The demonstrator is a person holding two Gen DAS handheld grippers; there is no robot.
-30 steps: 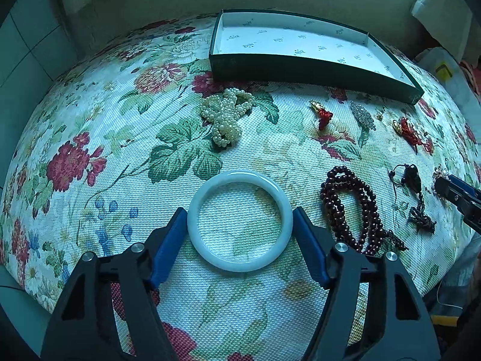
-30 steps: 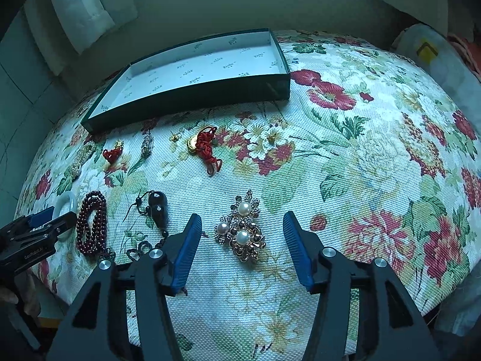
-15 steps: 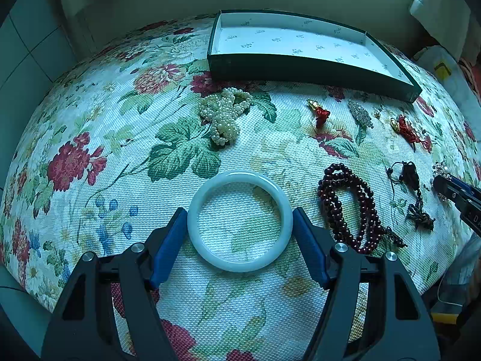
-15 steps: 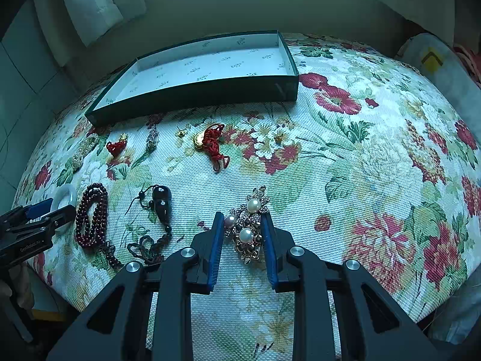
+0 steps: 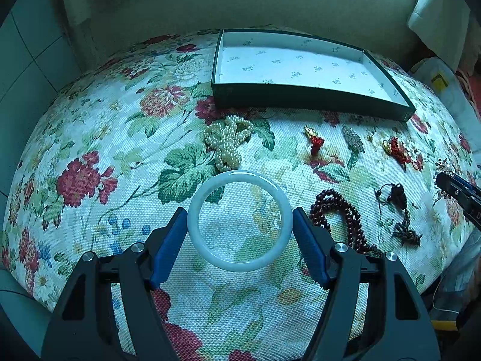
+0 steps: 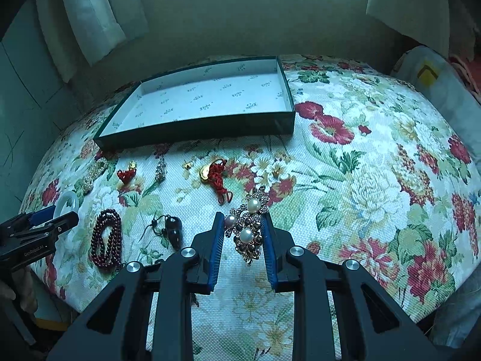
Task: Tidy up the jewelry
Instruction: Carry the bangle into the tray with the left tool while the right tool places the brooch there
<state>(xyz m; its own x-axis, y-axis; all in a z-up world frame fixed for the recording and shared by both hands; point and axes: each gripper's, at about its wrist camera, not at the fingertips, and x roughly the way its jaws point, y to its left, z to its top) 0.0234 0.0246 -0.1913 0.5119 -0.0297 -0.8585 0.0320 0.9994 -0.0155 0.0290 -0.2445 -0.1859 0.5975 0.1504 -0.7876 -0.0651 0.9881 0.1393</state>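
Closing in from wide apart, my right tongs (image 6: 244, 232) now pinch the pearl-and-rhinestone brooch (image 6: 247, 225) and carry it just clear of the floral-clothed surface (image 6: 375, 180); I judge the empty green-walled box (image 6: 195, 126) is next. My left tongs (image 5: 239, 225) stay clamped on the pale jade-like bangle (image 5: 239, 221). Only the left view shows the heaped pearl necklace (image 5: 228, 141) plainly; only the right shows the brooch gripped.

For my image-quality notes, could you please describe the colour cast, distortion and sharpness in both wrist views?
Left wrist view: a blue-green cast, fisheye bulging the floral tablecloth, dark corners, the white bangle sharp. Right wrist view: the same cast and bulge, the pearl brooch crisp, no motion blur.
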